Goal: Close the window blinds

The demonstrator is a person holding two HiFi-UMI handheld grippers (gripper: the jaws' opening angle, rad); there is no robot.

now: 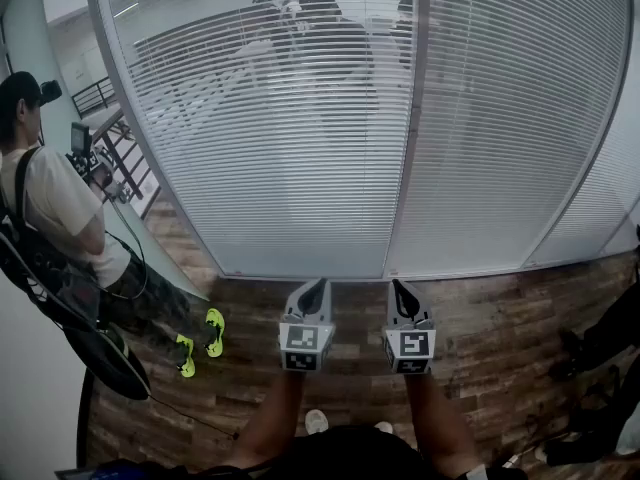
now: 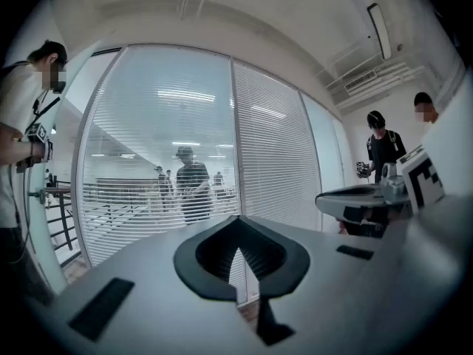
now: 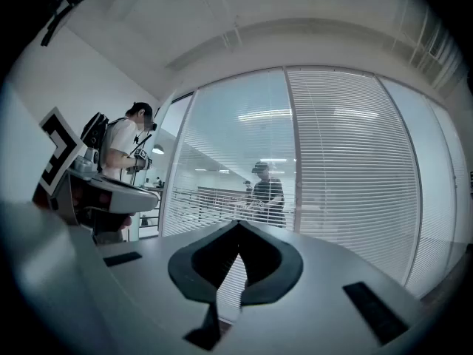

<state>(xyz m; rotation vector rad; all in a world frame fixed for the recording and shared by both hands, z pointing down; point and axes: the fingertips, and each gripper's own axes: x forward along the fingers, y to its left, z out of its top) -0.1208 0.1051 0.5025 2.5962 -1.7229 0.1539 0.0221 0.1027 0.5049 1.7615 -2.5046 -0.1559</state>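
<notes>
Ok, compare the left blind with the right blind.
The left blind has slats tilted open; the right blind has them nearly shut. People show through the left blind; the right blind looks opaque. Both are white, horizontal and fully lowered.

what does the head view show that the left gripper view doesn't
Only the head view: a bystander's neon-yellow shoes and the gripper holder's forearms. Only the left gripper view: the ceiling with its strip light. Both: the window blinds, the bystander in a white shirt, and the left gripper and right gripper, each shut and empty.
</notes>
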